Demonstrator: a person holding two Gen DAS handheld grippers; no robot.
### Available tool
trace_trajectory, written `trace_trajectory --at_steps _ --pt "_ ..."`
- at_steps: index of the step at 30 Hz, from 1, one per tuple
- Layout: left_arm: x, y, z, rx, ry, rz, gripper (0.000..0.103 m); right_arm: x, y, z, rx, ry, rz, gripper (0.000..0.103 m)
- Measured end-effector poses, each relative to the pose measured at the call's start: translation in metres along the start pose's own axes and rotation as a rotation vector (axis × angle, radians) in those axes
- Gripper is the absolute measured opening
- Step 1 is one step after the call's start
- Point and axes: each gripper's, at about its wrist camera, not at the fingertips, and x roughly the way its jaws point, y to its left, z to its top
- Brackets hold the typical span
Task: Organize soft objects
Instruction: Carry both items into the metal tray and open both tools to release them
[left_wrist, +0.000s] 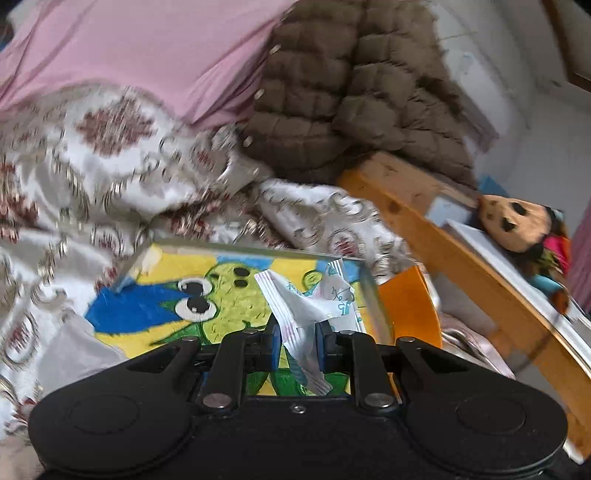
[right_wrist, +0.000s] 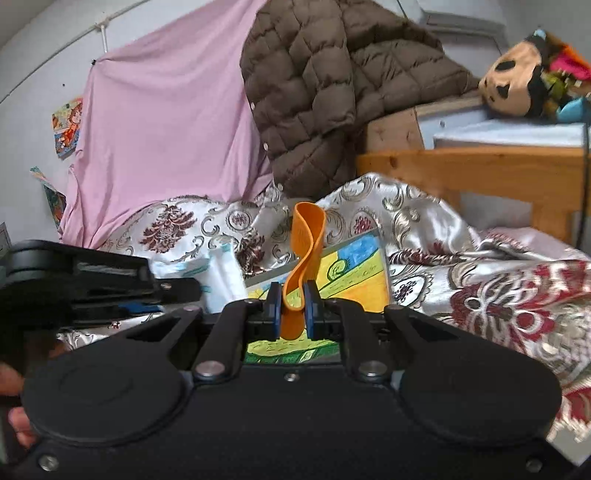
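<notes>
At nine o'clock of the right wrist view, the left claw (right_wrist: 207, 295) pinches a white packet (right_wrist: 223, 273). At centre, the right claw (right_wrist: 293, 310) is clamped on a limp orange strip (right_wrist: 304, 251) above the drawing (right_wrist: 354, 273) on the bed (right_wrist: 498, 295). Either could slip loose mid-carry. The left view is blurred; the packet's print is unreadable.
</notes>
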Motion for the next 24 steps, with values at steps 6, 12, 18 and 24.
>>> trace_trajectory --at_steps 6,12,18,24 --pt "0.047 0.000 -0.006 -0.061 0.097 0.056 0.019 0.051 -0.020 -0.003 0.071 0.109 -0.005 0.007" --pt "0.071 -0.016 -0.019 -0.026 0.162 0.063 0.020 0.077 -0.043 -0.007 0.128 0.168 -0.034 0.007" --pt "0.085 -0.023 -0.023 -0.034 0.214 0.092 0.022 0.081 -0.053 -0.007 0.166 0.206 -0.056 0.010" --pt "0.081 -0.026 -0.022 -0.002 0.235 0.117 0.036 0.072 -0.045 -0.007 0.156 0.211 -0.059 0.020"
